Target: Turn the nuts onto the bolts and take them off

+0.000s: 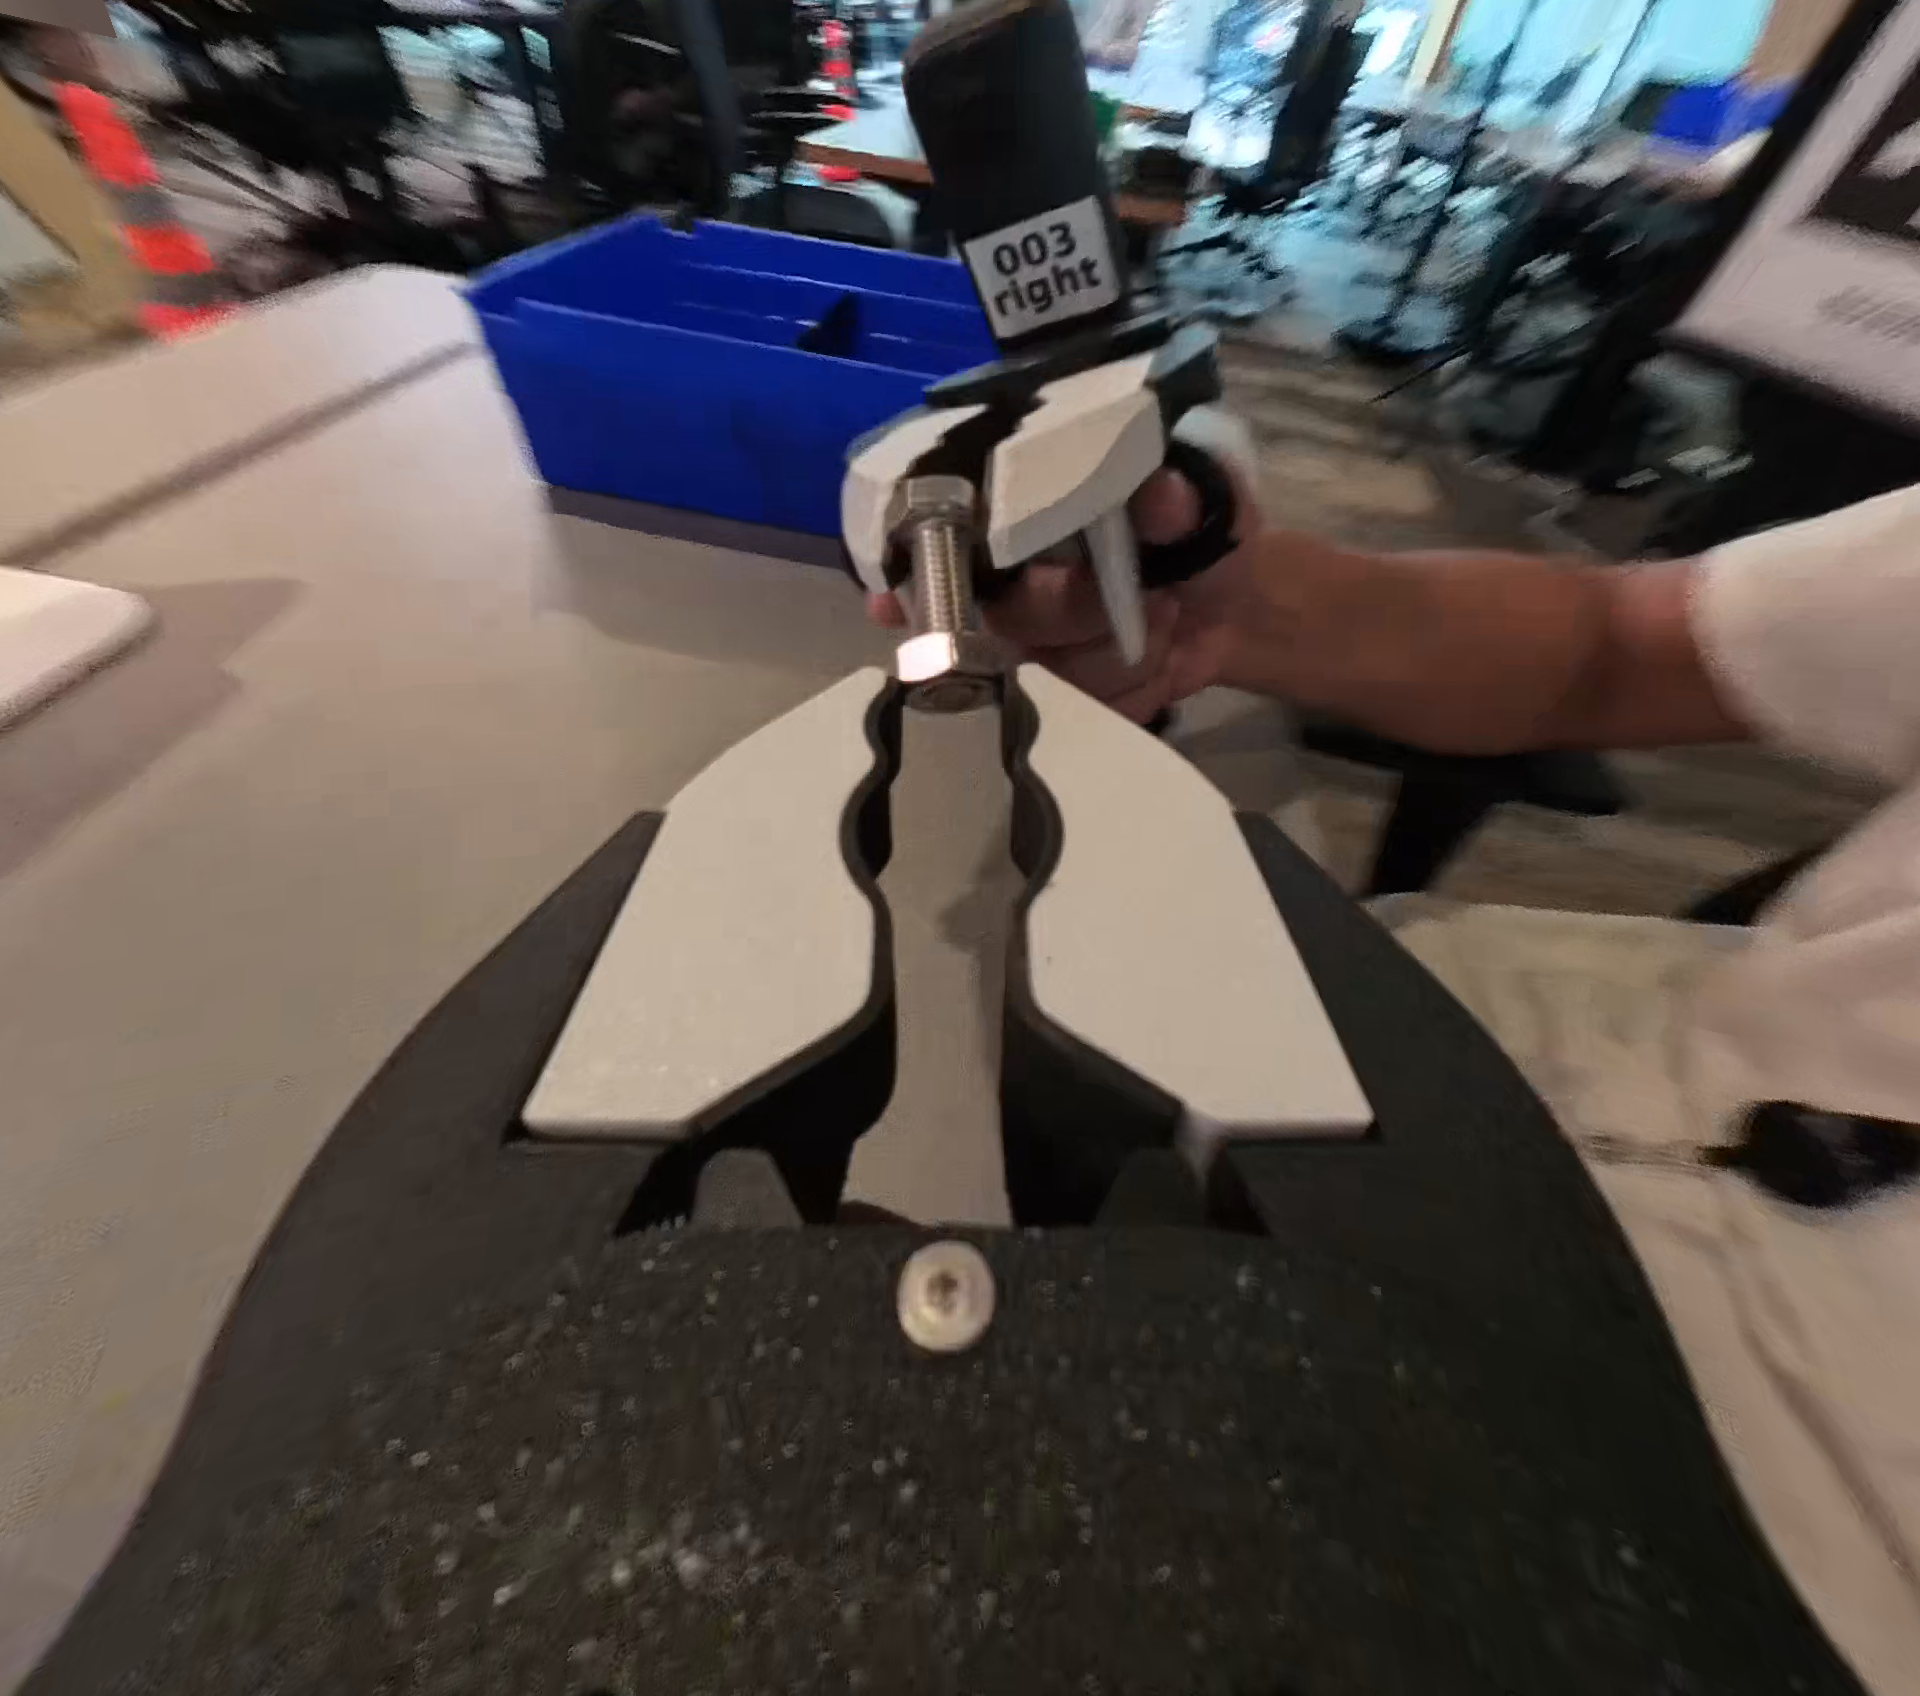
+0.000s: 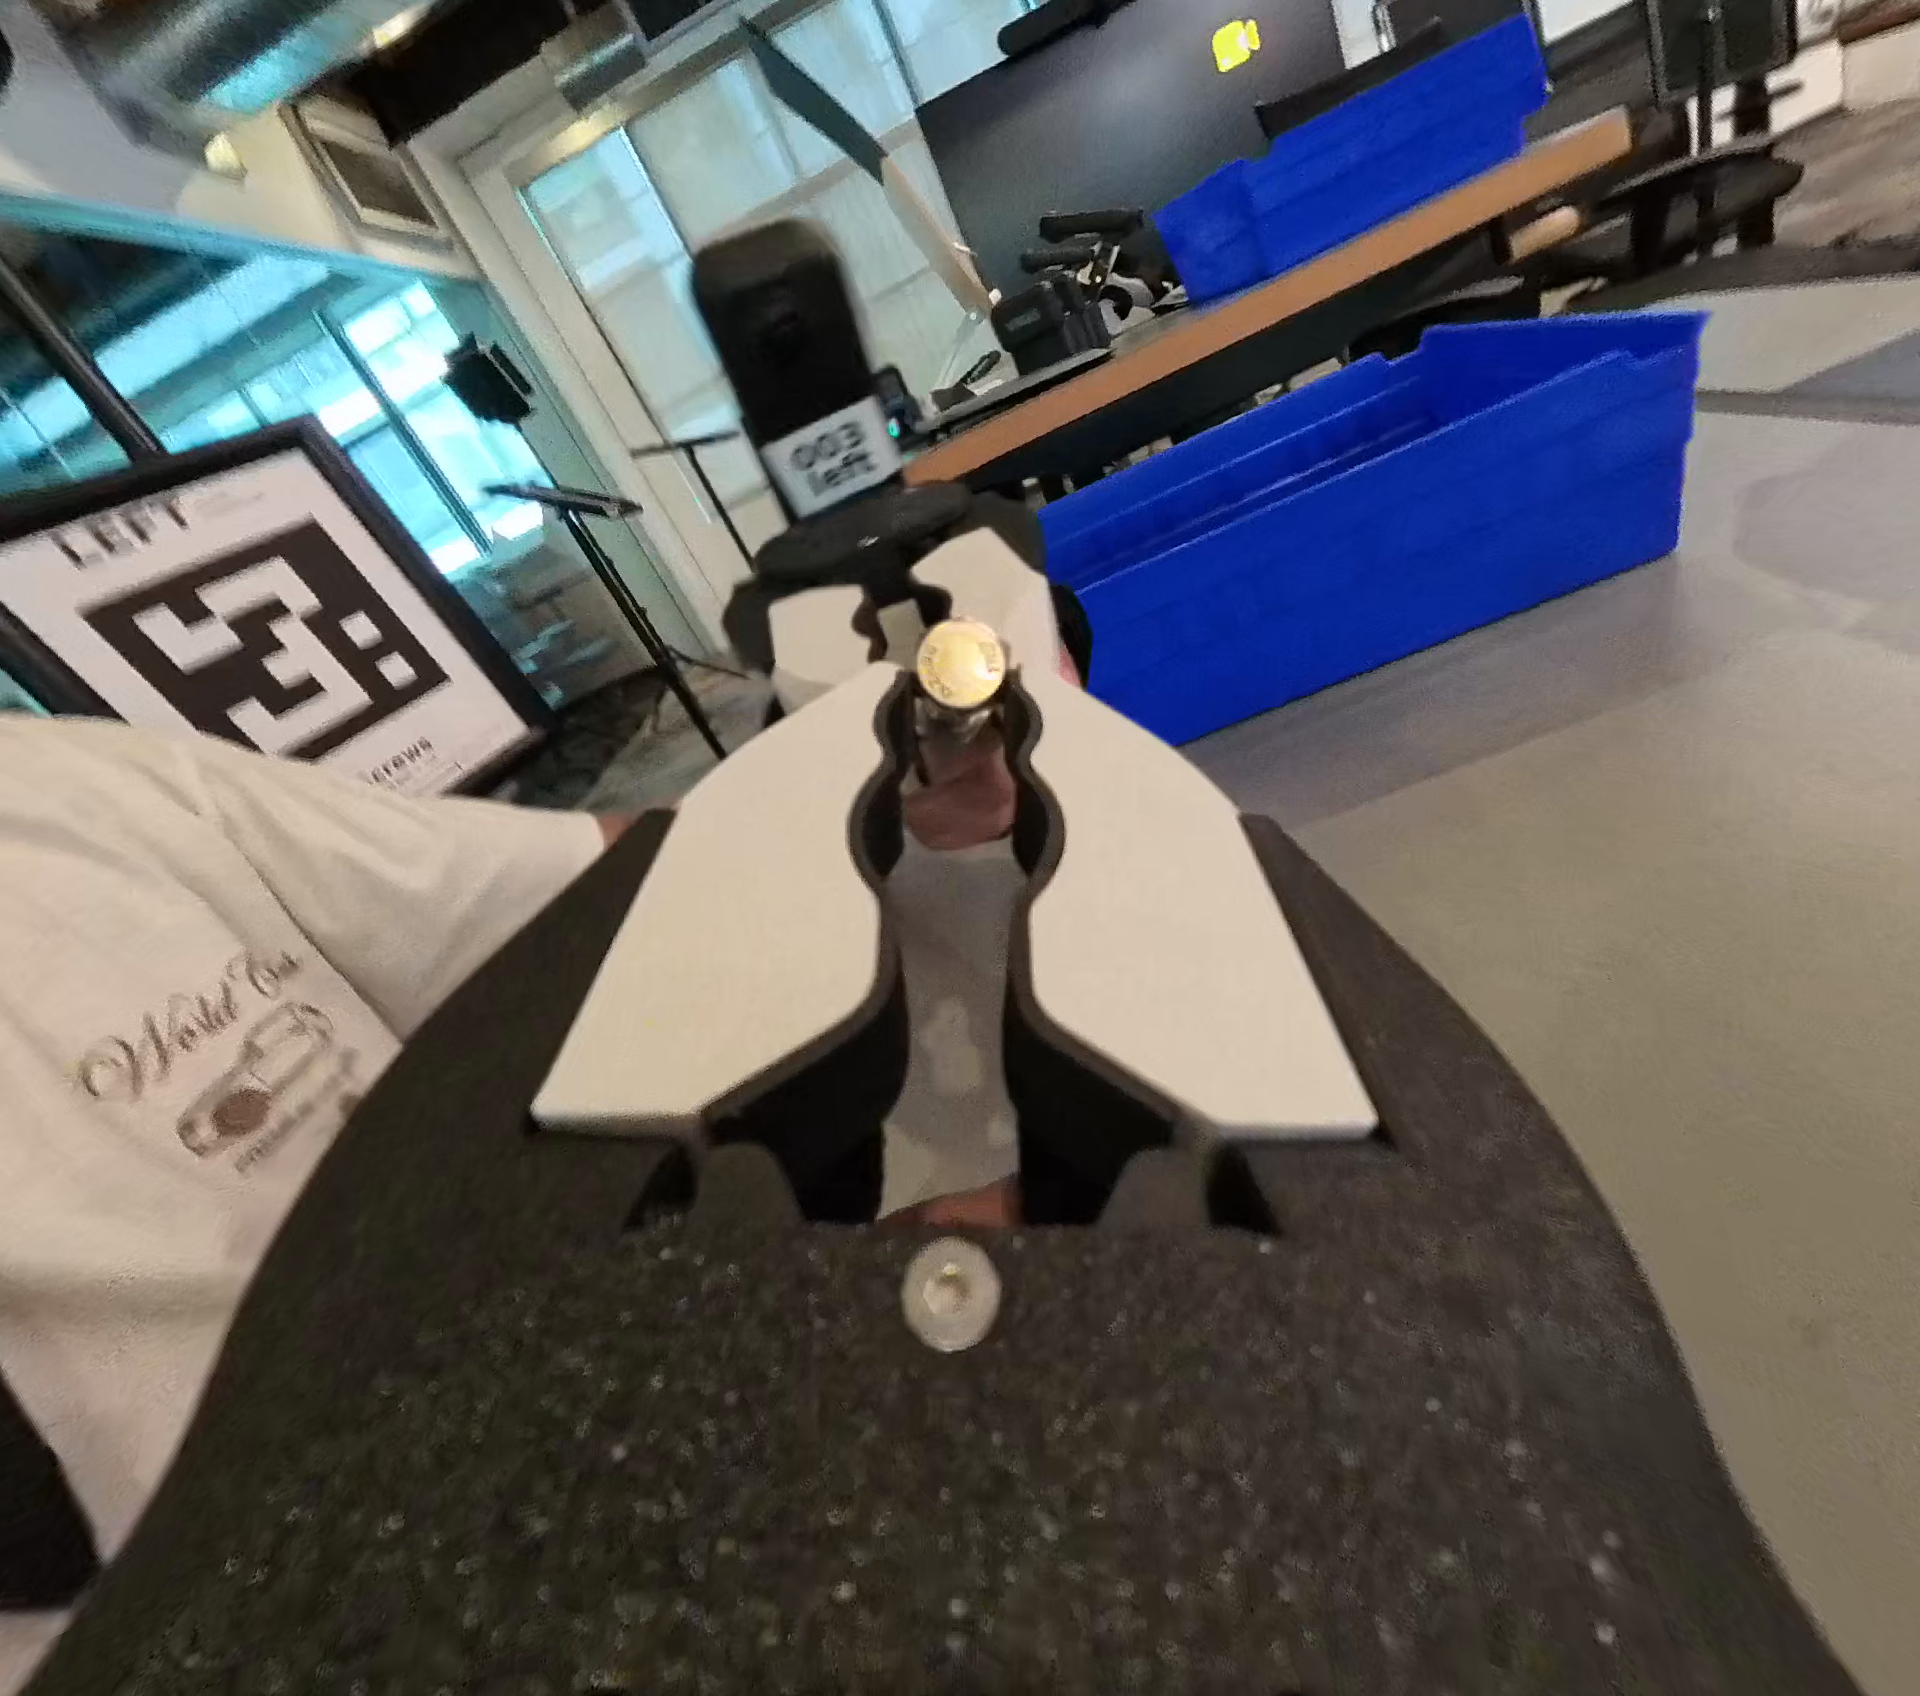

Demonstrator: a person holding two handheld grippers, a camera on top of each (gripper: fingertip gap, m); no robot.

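In the left wrist view my left gripper (image 1: 951, 699) is shut on a steel hex nut (image 1: 932, 667) at its fingertips. The nut sits on the lower end of a threaded steel bolt (image 1: 940, 576). My right gripper (image 1: 932, 508) comes from the far side, held by a hand, and is shut on the bolt's hex head. In the right wrist view my right gripper (image 2: 958, 701) grips the bolt (image 2: 961, 661), whose round head end faces the camera. The left gripper (image 2: 894, 618) is just beyond it. The nut is hidden there. Both grippers are held above the grey table (image 1: 312, 711).
A blue divided bin (image 1: 727, 399) stands on the table behind the grippers, and shows to the right in the right wrist view (image 2: 1351, 545). A framed black-and-white marker board (image 2: 260, 607) stands at the left. A second blue bin (image 2: 1351, 192) is on a far wooden table. Less than 4 cm separates the two grippers' tips.
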